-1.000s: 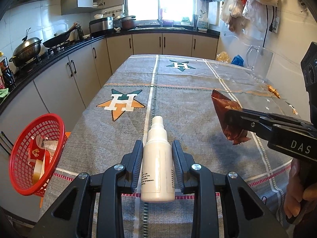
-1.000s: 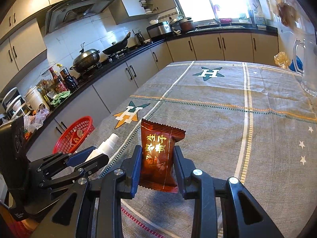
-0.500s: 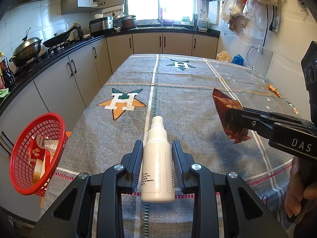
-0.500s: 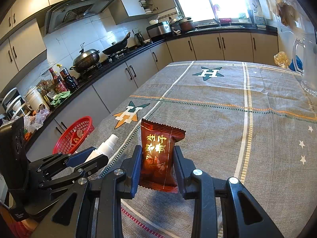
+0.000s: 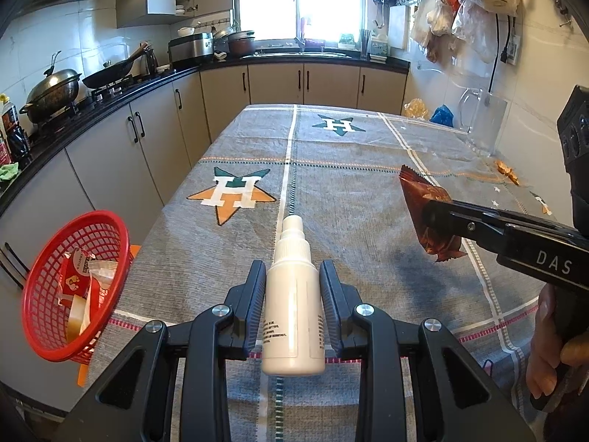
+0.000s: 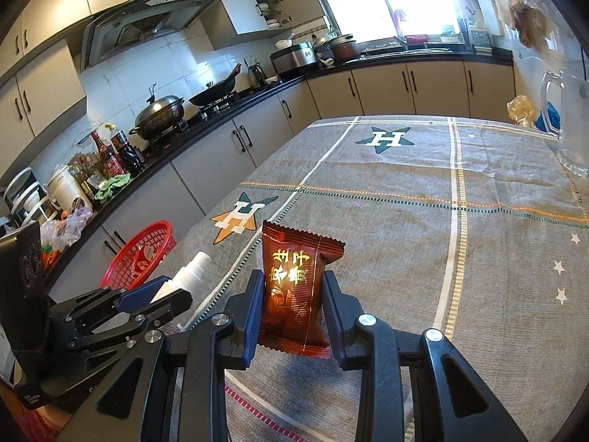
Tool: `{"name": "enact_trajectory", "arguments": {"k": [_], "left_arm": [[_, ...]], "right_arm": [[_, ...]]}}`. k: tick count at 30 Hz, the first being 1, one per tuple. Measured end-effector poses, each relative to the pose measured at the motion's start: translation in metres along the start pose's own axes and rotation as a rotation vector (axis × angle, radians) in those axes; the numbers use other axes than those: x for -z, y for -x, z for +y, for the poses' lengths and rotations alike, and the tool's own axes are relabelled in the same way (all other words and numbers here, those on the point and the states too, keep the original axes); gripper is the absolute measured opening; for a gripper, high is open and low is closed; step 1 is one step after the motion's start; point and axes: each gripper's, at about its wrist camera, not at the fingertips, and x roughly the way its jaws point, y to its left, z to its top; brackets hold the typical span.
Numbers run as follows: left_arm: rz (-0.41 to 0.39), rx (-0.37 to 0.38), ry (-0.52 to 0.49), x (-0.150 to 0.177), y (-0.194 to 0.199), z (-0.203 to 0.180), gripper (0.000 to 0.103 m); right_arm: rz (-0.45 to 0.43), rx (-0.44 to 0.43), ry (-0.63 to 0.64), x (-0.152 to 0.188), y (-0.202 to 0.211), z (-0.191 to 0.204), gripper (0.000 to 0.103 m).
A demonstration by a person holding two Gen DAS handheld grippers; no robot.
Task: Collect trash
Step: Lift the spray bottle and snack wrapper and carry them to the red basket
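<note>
Now we hold a white spray bottle (image 5: 292, 302) clamped in the left gripper (image 5: 292, 291) and a red snack packet (image 6: 294, 291) in the right gripper (image 6: 294, 304), above the tabletop (image 5: 368, 191). We should carry both over the red basket (image 5: 44, 331) at the table's left edge before releasing.

Small print on the white spray bottle (image 5: 292, 305) is too small to read; a glass pitcher (image 6: 568, 121) at the worktop's far right corner is cut off by the right wrist view's edge.
</note>
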Motion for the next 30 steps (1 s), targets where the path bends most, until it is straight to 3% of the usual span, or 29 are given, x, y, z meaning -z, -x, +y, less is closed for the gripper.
{"name": "enact_trajectory", "arguments": {"k": [19,30], "left_arm": [[-0.061,-0.017,0.09,-0.002,0.032,0.05,0.029],[-0.09,-0.057,0.186,0.003,0.044,0.108,0.029]], "right_arm": [[0.068,-0.087,-0.037,0.003,-0.009,0.047,0.034],[0.134,-0.149,0.003,0.001,-0.039,0.1,0.034]]}}
